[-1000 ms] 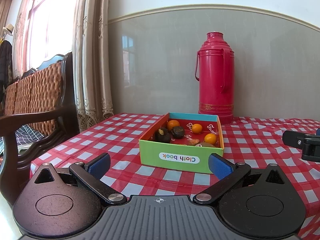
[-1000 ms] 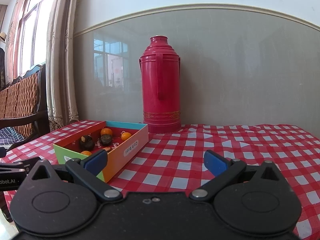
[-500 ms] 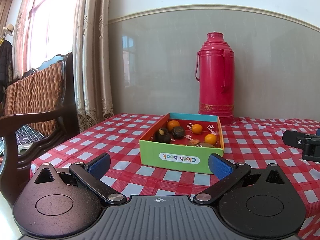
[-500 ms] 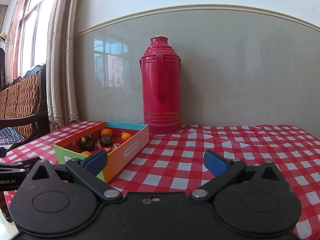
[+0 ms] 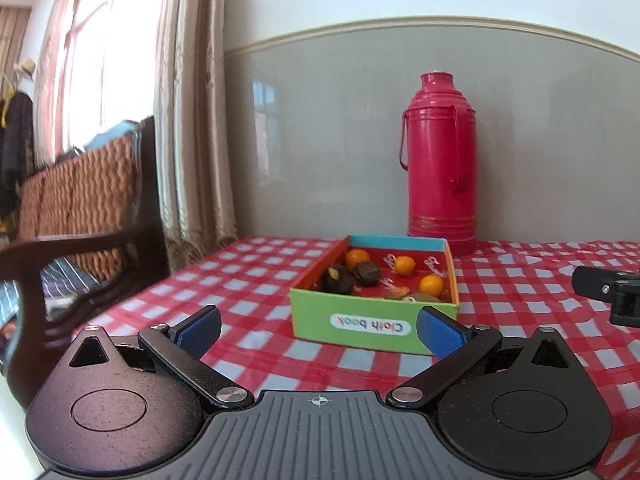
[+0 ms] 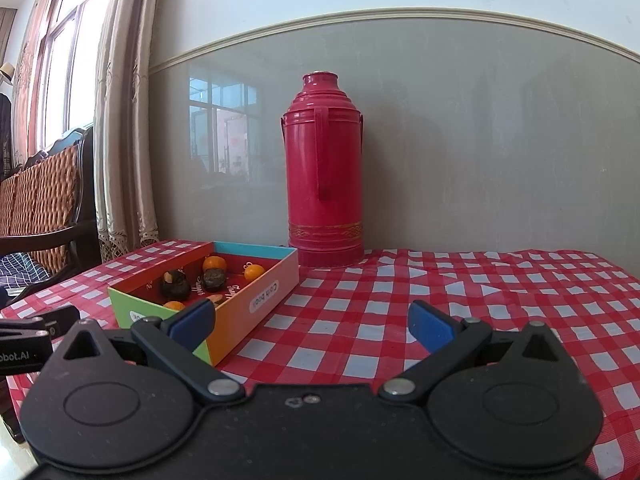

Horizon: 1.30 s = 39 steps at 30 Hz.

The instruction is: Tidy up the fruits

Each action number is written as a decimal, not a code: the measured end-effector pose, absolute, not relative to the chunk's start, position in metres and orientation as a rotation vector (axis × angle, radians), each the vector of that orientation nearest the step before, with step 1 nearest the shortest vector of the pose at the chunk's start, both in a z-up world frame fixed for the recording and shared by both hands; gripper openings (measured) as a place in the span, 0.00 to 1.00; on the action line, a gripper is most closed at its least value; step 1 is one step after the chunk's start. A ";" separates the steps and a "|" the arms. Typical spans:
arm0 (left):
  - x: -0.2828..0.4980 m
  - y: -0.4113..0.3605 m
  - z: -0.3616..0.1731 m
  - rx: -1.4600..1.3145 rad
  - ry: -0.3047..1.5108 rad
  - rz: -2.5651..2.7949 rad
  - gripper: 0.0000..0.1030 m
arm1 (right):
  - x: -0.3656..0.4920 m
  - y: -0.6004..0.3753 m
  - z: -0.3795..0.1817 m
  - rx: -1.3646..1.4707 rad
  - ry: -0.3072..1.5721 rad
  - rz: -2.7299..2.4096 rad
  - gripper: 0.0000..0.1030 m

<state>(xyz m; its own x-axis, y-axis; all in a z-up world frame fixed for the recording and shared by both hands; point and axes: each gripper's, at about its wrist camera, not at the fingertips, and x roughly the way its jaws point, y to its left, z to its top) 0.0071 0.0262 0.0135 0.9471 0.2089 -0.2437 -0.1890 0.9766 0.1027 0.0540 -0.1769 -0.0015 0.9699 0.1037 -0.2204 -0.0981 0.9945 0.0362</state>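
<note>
The left tongs (image 5: 318, 330) are held wide apart with nothing between the blue pads (image 5: 198, 330), just above the bench covered with a red-and-white checked cloth (image 5: 248, 280). The right tongs (image 6: 312, 324) are likewise spread and empty, over the same cloth. A shallow cardboard box with a green front wall and red interior (image 5: 372, 322) is set on the bench directly ahead of the left tongs and to the left of the right tongs. Three small orange fruits (image 5: 404, 265) and two dark round fruits (image 5: 366, 273) are contained in the box; further items near its front wall cannot be identified. A tall magenta metal thermos flask (image 5: 440, 160) is placed upright behind the box, against the grey wall panel. A dark wooden chair with a woven back (image 5: 80, 200) is located at the left of the bench.
</note>
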 end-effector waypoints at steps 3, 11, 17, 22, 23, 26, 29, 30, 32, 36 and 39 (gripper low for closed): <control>0.007 0.028 0.015 0.078 0.243 0.220 1.00 | 0.054 -0.177 -0.001 0.025 0.225 0.101 0.94; 0.011 0.036 0.015 0.050 0.270 0.226 1.00 | 0.054 -0.177 -0.002 0.024 0.224 0.101 0.94; 0.011 0.041 0.012 0.018 0.287 0.226 1.00 | 0.054 -0.177 -0.002 0.025 0.225 0.102 0.94; 0.012 0.041 0.012 0.017 0.290 0.228 1.00 | 0.054 -0.176 -0.002 0.025 0.227 0.104 0.94; 0.012 0.041 0.012 0.018 0.291 0.228 1.00 | 0.054 -0.176 -0.001 0.022 0.227 0.105 0.94; 0.013 0.041 0.011 0.018 0.296 0.225 1.00 | 0.054 -0.176 -0.001 0.022 0.227 0.107 0.94; 0.013 0.041 0.011 0.016 0.298 0.221 1.00 | 0.055 -0.177 -0.001 0.022 0.226 0.107 0.94; 0.014 0.041 0.011 0.017 0.300 0.222 1.00 | 0.055 -0.177 -0.001 0.023 0.226 0.108 0.94; 0.014 0.041 0.011 0.014 0.301 0.219 1.00 | 0.055 -0.177 -0.001 0.021 0.228 0.107 0.94; 0.014 0.041 0.010 0.015 0.305 0.219 1.00 | 0.055 -0.176 -0.001 0.020 0.228 0.109 0.94; 0.015 0.041 0.010 0.016 0.308 0.217 1.00 | 0.055 -0.176 -0.001 0.020 0.228 0.109 0.94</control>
<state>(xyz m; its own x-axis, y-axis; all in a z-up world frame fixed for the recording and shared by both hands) 0.0149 0.0407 0.0099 0.9299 0.2141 -0.2989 -0.2093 0.9766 0.0484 0.0549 -0.1762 -0.0015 0.9682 0.1103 -0.2247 -0.1057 0.9939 0.0324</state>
